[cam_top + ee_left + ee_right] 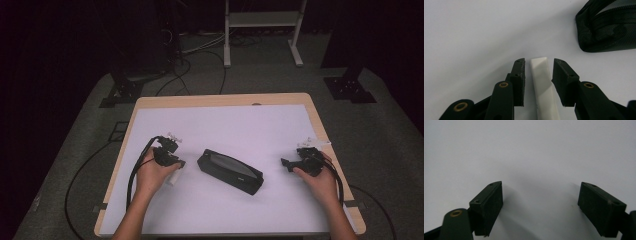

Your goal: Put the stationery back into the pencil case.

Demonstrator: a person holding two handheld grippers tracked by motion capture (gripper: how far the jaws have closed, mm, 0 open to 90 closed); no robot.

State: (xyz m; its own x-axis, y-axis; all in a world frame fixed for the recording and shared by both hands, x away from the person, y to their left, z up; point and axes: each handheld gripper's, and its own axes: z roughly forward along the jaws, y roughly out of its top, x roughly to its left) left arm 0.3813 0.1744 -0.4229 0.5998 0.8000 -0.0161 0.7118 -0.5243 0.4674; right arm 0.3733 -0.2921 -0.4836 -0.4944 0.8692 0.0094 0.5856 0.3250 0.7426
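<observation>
Near the front edge of the desk (150,107), my left hand-held gripper (537,75) has its jaws a little open around a white stick (542,82), with small gaps on both sides. My right hand-held gripper (541,205), near the right edge, is wide open and empty. Farther, in the middle, lies the black pouch (230,171).

A white bar (541,82) lies flat beside a black pouch (229,171).

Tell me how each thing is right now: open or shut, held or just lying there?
Black pouch: zipped shut, lying flat on the table, untouched.
White stick: lying between the left gripper's jaws, not squeezed; gaps show on both sides.
Left gripper: open around the stick.
Right gripper: wide open, holding nothing.
</observation>
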